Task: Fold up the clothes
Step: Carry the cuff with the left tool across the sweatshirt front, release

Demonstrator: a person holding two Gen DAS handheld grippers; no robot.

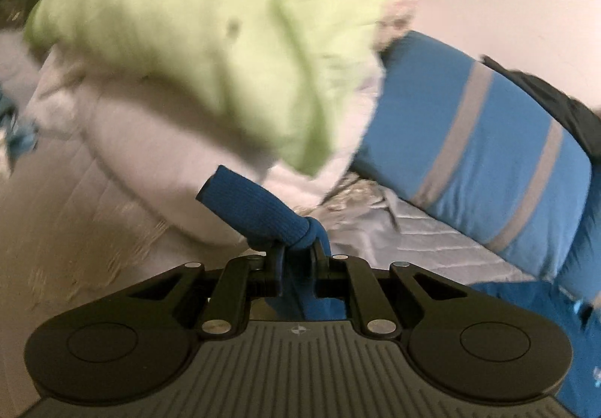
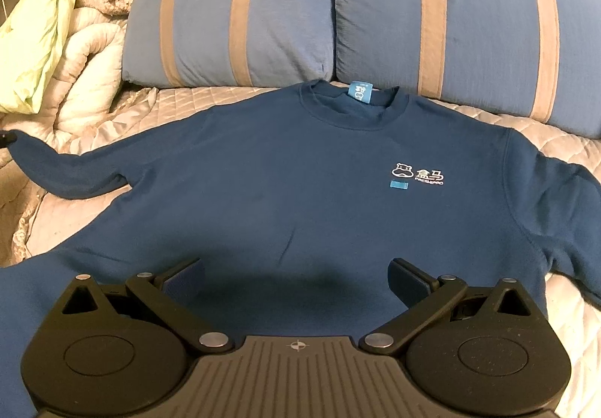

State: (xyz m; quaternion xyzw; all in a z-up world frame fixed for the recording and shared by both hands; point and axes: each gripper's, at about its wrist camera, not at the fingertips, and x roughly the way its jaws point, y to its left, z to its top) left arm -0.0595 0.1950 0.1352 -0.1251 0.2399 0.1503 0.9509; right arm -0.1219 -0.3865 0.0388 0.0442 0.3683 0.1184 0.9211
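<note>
Right wrist view shows your sweatshirt laid face up on the quilted bed cover, its collar toward the two striped pillows and its hem nearest your tool. The body lies flat and smooth, which suits a sleeve-first fold. The far sleeve, on the sweatshirt's left in this view, runs out toward the rumpled duvet that is heaped beside the pillows. The other sleeve drapes off to the sweatshirt's right.

Your right gripper hangs just above the sweatshirt's hem with its jaws spread wide and nothing between them; it presses on no cloth. I judge it is waiting there to pin or take the hem once the sleeve comes across.

Left wrist view shows your left gripper clenched on the sweatshirt's cuff, the ribbed end standing out past the pads and the sleeve cloth trailing down behind the fingers. The cuff is raised off the bed cover, with the green sheet and duvet behind it. That grip on the cuff gives you control of the whole sleeve's length, so it can be carried in over the sweatshirt's chest.

This view is smeared by motion, so how much slack remains in the sleeve probably cannot be read from it.

Folding proper has barely begun: no part of the sweatshirt yet lies doubled over.
</note>
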